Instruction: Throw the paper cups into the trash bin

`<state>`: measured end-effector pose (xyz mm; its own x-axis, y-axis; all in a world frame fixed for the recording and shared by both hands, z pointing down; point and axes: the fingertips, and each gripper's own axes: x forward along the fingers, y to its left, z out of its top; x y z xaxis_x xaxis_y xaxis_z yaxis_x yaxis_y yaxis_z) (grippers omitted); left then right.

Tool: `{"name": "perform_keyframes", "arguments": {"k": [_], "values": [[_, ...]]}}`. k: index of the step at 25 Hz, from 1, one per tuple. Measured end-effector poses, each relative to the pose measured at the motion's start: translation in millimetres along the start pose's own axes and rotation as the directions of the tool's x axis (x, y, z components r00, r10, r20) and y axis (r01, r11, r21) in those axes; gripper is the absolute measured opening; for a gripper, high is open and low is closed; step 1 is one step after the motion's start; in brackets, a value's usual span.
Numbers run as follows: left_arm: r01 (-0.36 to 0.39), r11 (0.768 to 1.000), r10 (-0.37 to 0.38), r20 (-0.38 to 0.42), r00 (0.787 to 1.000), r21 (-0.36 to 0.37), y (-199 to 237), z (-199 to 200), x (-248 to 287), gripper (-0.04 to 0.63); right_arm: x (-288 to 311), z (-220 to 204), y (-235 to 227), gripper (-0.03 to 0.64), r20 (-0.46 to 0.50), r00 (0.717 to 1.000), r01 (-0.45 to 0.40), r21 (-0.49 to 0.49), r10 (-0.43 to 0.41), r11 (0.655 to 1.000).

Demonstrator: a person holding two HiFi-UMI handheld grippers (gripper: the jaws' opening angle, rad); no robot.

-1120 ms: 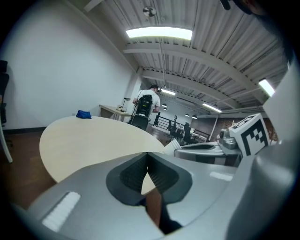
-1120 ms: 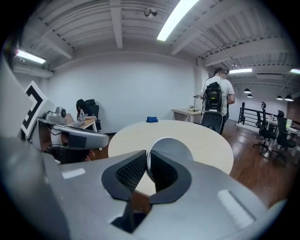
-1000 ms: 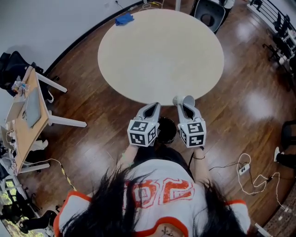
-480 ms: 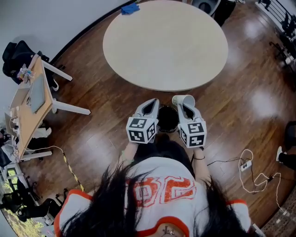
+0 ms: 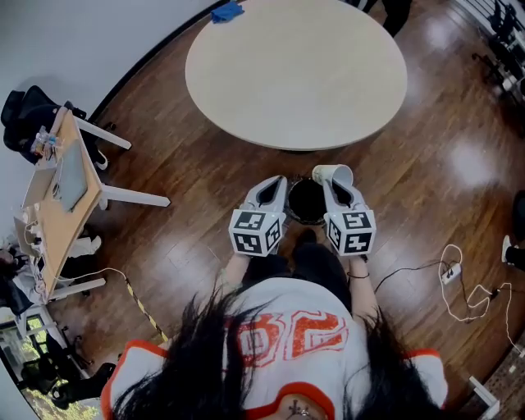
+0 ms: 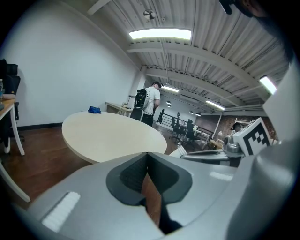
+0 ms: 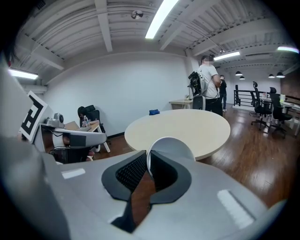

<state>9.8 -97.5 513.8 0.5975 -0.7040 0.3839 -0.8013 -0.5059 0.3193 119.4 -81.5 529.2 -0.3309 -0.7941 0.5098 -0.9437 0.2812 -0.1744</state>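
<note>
Wood floor (image 5: pixel 189 172); right gripper (image 7: pixel 147 161) apparently pinching cup (image 7: pixel 171 147)

The trash bin (image 5: pixel 308 201) stands on the floor between my left gripper (image 5: pixel 274 185) and my right gripper (image 5: pixel 335 184). Its dark mouth faces up, open to me from above, with each gripper just beside its rim. The paper cup (image 5: pixel 326 173) pinched in the right one juts out by the bin's far rim. Near beyond the bin runs the edge of the round table (image 5: pixel 295 74), which bounds the room ahead; its wide top is open save a blue cloth (image 5: pixel 226 11) at the far side. To my left, wood floor lies open as far as the side desk (image 5: pixel 61 238) and its white legs, well apart. To my right a power strip (image 5: pixel 449 276) and its cables trail on the floor, also well apart. Behind me, my own body closes the way.
</note>
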Motion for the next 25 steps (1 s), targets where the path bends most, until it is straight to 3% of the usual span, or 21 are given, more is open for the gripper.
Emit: {"name": "perform_keyframes", "arguments": {"k": [13, 18, 25], "values": [[0.198, 0.979, -0.193, -0.105, 0.975, 0.039, 18, -33, -43, 0.000, -19, -49, 37, 0.031, -0.041, 0.977, 0.211, 0.151, -0.207, 0.966], [0.238, 0.970, -0.231, -0.125, 0.965, 0.045, 15, -40, -43, 0.000, -21, -75, 44, 0.031, -0.093, 0.970, 0.240, 0.185, -0.226, 0.953], [0.256, 0.966, -0.246, -0.165, 0.955, 0.046, 11, -60, -24, 0.000, 12, -124, 14, 0.031, -0.194, 0.962, 0.237, 0.229, -0.194, 0.944]]}}
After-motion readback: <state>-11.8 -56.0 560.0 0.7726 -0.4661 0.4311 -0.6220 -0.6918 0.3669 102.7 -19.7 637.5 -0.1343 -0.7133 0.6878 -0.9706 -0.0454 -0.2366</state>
